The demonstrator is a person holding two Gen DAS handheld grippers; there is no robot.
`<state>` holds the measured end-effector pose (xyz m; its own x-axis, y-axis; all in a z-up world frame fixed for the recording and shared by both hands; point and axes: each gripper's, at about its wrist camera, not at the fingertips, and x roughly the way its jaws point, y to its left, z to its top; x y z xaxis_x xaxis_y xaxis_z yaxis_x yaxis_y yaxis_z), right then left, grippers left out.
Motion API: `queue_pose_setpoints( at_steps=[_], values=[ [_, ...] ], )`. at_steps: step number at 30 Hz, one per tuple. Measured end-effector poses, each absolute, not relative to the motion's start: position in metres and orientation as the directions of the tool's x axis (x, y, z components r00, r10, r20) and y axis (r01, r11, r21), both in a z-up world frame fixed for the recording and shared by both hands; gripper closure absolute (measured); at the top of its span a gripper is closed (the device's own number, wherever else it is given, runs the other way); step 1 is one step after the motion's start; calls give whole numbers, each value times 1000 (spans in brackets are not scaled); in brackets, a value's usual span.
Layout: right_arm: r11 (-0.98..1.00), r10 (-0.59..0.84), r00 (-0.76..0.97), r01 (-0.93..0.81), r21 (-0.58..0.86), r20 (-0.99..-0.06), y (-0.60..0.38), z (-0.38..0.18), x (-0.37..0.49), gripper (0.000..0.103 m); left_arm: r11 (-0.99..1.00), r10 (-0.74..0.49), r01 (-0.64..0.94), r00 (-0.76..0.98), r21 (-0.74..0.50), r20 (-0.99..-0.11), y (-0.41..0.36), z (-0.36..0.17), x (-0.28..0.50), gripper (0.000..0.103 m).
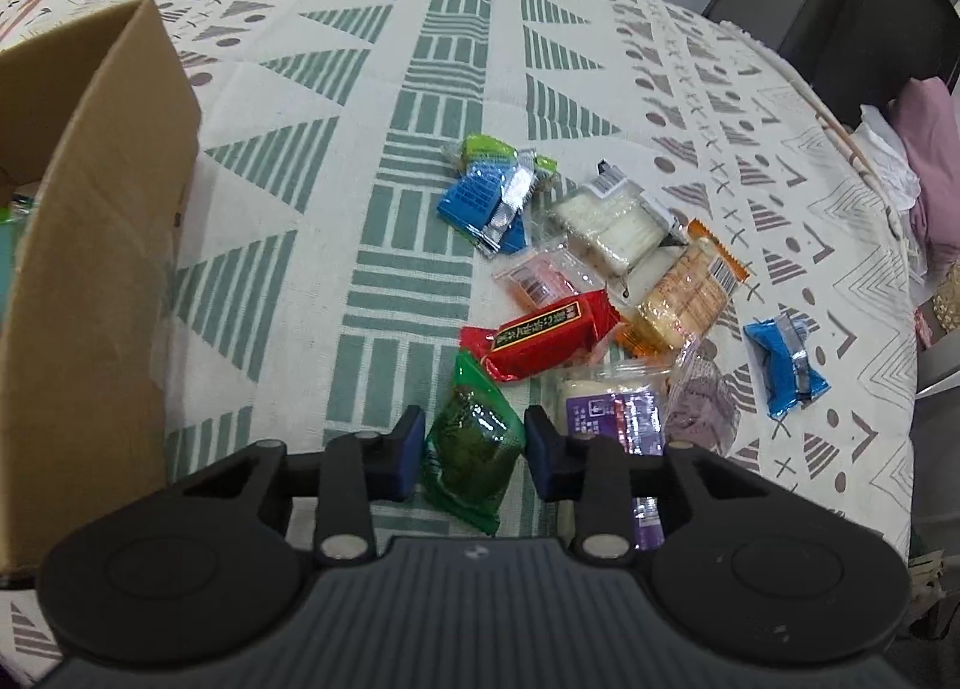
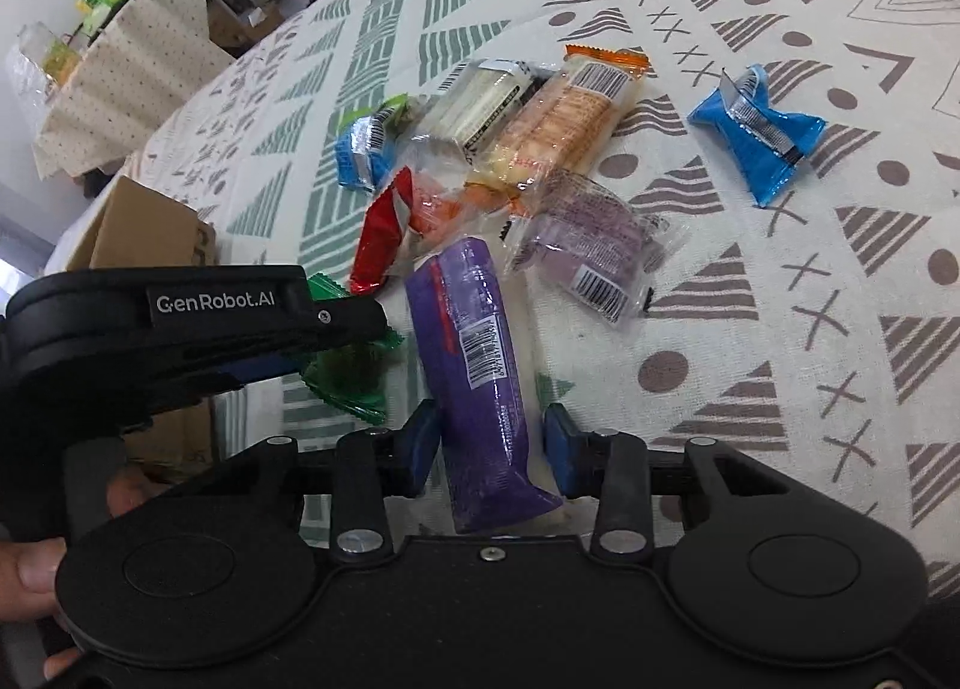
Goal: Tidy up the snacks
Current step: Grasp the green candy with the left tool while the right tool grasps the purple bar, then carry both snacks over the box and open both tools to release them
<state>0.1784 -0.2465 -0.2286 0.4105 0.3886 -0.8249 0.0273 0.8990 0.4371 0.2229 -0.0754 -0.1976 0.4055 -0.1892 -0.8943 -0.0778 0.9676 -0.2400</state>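
Observation:
A pile of wrapped snacks lies on the patterned tablecloth. My left gripper (image 1: 474, 446) has its jaws on both sides of a green snack packet (image 1: 471, 449), touching or nearly touching it; the packet rests on the cloth. The left gripper also shows in the right wrist view (image 2: 336, 329) over that green packet (image 2: 351, 374). My right gripper (image 2: 489, 446) straddles a purple snack packet (image 2: 474, 365) with gaps on both sides; it is open. A red packet (image 1: 540, 335), orange cracker pack (image 1: 684, 293), white pack (image 1: 612, 221) and blue packets (image 1: 480, 197) lie beyond.
An open cardboard box (image 1: 90, 245) stands at the left of the snacks; it also shows in the right wrist view (image 2: 144, 233). A lone blue packet (image 2: 756, 131) lies apart to the right. A clear purple-filled pack (image 2: 594, 239) sits by the purple packet. The table edge runs at the right (image 1: 900, 245).

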Motion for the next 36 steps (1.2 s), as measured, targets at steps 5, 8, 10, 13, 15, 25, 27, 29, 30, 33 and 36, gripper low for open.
queue_pose_setpoints(
  at_steps=[5, 8, 10, 13, 15, 25, 27, 29, 30, 33, 36],
  values=[
    [893, 397, 438, 19, 450, -807, -247, -219, 172, 74, 963, -194, -82, 448, -257, -873, -64, -180, 213, 69],
    [891, 395, 460, 18, 453, -795, -247, -209, 167, 75, 959, -211, -63, 486, -275, -848, -61, -165, 207, 69],
    [892, 387, 477, 23, 451, -789, -247, -202, 163, 76, 954, -227, -56, 510, -296, -829, -58, -156, 203, 69],
    [911, 349, 504, 14, 411, -790, -243, -189, 157, 77, 950, -236, -46, 536, -308, -811, -55, -146, 198, 69],
    [915, 339, 519, 12, 403, -785, -241, -181, 155, 77, 949, -240, -40, 551, -313, -799, -52, -139, 195, 69],
    [921, 303, 611, 9, 390, -731, -233, -137, 147, 79, 933, -253, -32, 649, -358, -717, -25, -99, 181, 68],
    [920, 304, 632, -1, 392, -713, -229, -129, 146, 79, 930, -255, -31, 662, -365, -705, -19, -93, 180, 68],
    [919, 308, 651, -17, 393, -694, -225, -121, 146, 79, 928, -252, -33, 677, -371, -692, -13, -87, 179, 68],
    [921, 307, 656, -21, 390, -689, -221, -117, 148, 79, 926, -251, -37, 683, -376, -685, -9, -85, 179, 68],
    [923, 310, 668, -42, 383, -676, -210, -106, 151, 80, 918, -247, -54, 699, -393, -672, 6, -78, 180, 68],
    [923, 319, 680, -66, 379, -660, -197, -97, 153, 80, 913, -235, -74, 710, -402, -664, 19, -73, 180, 68]
  ],
)
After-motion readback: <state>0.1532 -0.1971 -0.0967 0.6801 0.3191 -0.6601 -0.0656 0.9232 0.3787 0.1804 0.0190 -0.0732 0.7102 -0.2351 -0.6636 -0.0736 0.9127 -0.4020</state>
